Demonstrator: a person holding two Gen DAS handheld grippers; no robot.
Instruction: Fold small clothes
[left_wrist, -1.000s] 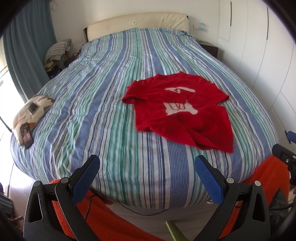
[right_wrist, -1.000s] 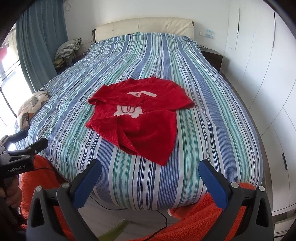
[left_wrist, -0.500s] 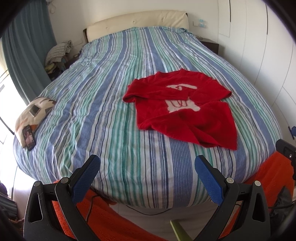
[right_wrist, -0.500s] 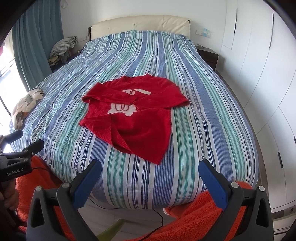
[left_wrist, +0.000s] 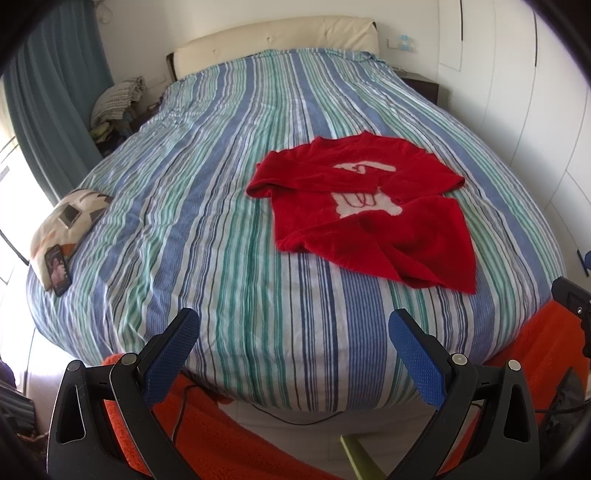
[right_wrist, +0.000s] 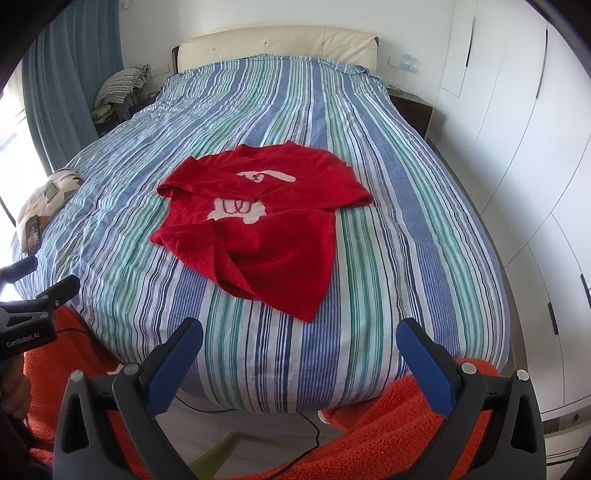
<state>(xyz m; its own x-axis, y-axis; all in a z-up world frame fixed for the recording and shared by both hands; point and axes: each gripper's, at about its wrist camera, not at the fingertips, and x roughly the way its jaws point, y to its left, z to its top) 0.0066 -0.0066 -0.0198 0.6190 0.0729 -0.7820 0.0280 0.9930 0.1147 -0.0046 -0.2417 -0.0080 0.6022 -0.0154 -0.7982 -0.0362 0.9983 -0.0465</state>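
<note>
We look along both grippers toward a bed (left_wrist: 229, 192) covered in a blue, green and white striped sheet. A small red sweater (left_wrist: 369, 206) with a white picture on its chest lies on the near half of the bed, toward the right side from the left wrist view and near the middle from the right wrist view (right_wrist: 258, 218). Its sleeves are folded in across the chest, and the bottom hem is rumpled and partly turned over toward the foot of the bed. Our left gripper (left_wrist: 293, 332) is held off the foot of the bed with its blue-padded fingers spread wide and nothing between them. Our right gripper (right_wrist: 299, 339) is held the same way, spread wide and empty, well apart from the sweater. On the left edge of the bed sits a patterned cushion (left_wrist: 66, 218) with a phone (left_wrist: 58, 271) lying on its near end. Orange fabric (right_wrist: 388, 432) shows below the foot of the bed.
</note>
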